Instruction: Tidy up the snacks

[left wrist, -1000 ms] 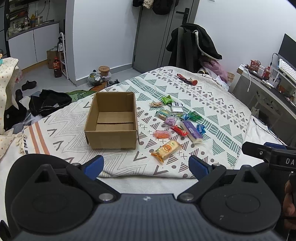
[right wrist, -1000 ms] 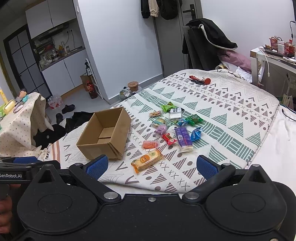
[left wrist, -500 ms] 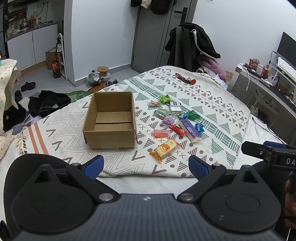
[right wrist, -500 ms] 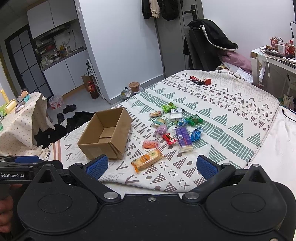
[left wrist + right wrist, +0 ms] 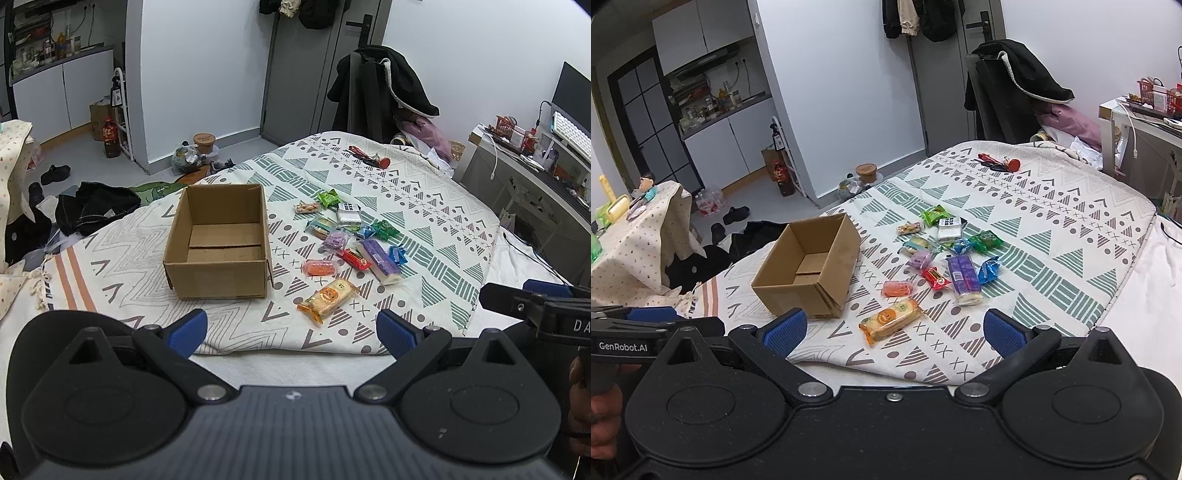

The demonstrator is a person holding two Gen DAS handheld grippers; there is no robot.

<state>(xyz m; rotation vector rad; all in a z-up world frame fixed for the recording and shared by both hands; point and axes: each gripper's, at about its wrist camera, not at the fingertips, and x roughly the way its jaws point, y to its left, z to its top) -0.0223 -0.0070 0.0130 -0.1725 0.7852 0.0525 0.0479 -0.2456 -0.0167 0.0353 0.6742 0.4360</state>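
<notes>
Start of task. The box [image 5: 220, 242] stands empty on the bed [image 5: 436, 229]; every snack, including the near orange pack [image 5: 327, 297] and the purple bar [image 5: 380, 260], lies loose just right of it. Left claw [image 5: 291, 330] and right claw [image 5: 894, 330] hover spread and empty over the near bed edge. Open blanket lies between claws and snacks; the box's open top is unobstructed.
</notes>
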